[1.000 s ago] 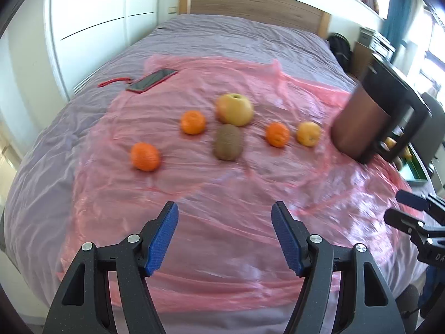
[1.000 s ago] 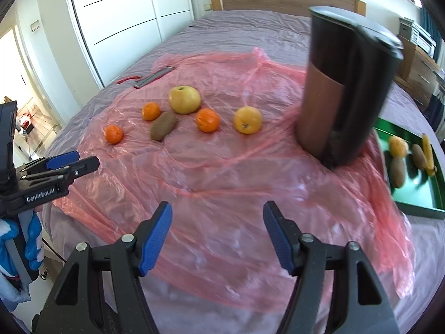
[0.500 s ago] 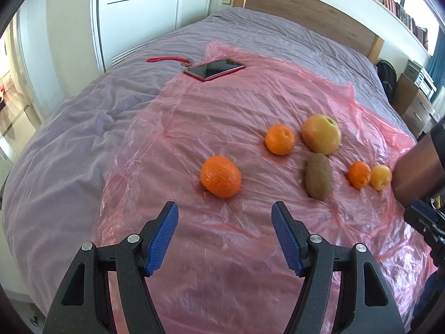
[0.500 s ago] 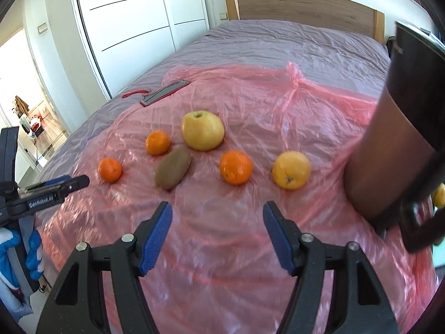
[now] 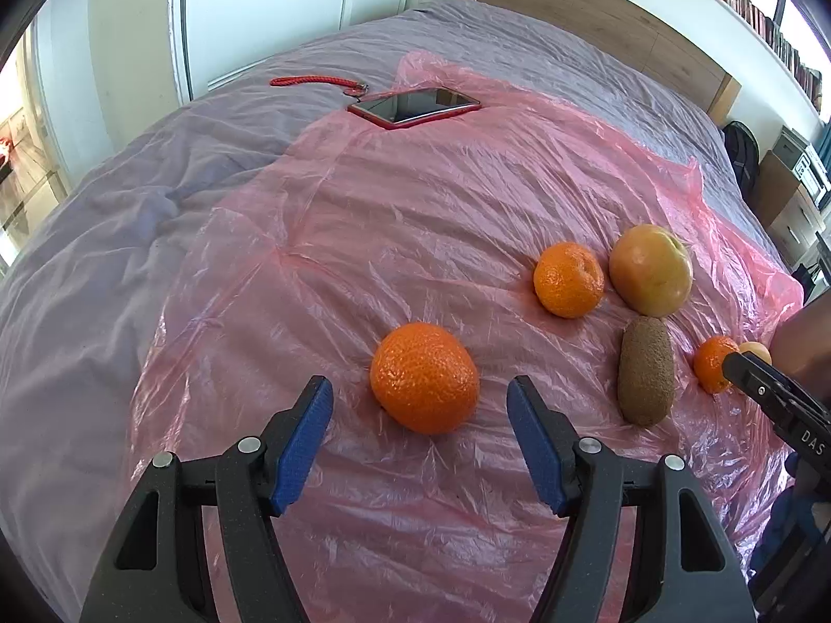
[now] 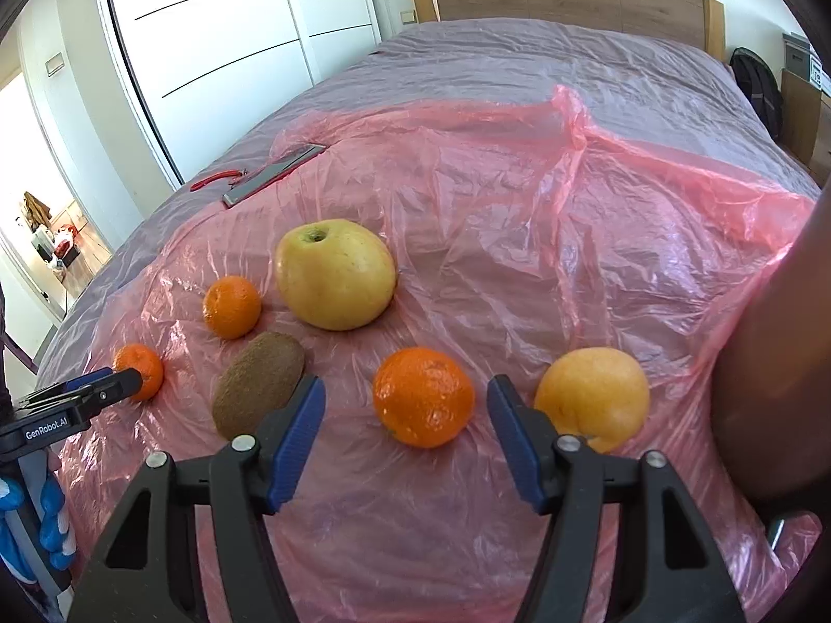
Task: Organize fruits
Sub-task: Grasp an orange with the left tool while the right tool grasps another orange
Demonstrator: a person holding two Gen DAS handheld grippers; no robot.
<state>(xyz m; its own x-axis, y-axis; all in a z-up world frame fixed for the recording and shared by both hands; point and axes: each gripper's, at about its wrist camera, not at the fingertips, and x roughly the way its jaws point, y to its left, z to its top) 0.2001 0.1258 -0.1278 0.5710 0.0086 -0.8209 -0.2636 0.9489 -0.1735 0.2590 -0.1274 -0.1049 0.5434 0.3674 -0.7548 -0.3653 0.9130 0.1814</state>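
sheet: thin pink plastic [image 5: 415,218], crinkled, glossy, spread over grey-purple bed cover [image 5: 104,239]
L gripper [image 5: 420,415]: black frame w/ blue pads, jaws apart, nothing between the pads; near-left mandarin [image 5: 424,378] sits just ahead of the tips, not touched
R gripper [image 6: 406,420]: same build, jaws closing, pads not yet on fruit; mid mandarin [image 6: 424,396] just ahead between the tips
fruit: all on sheet, toward its near edge, in a loose row
mandarins: three, round, pebbly orange peel; 3rd one [image 6: 231,307] just beside apple
apple [image 6: 335,274]: big, smooth, yellow-green, stem dimple up, farthest from near edge
kiwi [image 6: 258,384]: oval, brown, fuzzy, lying on side; R gripper's left finger overlaps its near end in view, contact unclear
yellow citrus [image 6: 592,398]: round, dimpled, toward sheet's right edge, partly behind R gripper's right finger
obstacle: dark brown cylinder [image 6: 768,363] at right edge, close to citrus, mostly cut off
other: phone [image 5: 414,106] in red case on sheet's far-left corner; red cord [image 5: 311,83] on cover beside it
writing: "GenRobot.AI" on L gripper body in R view; "DAS" on R gripper in L view
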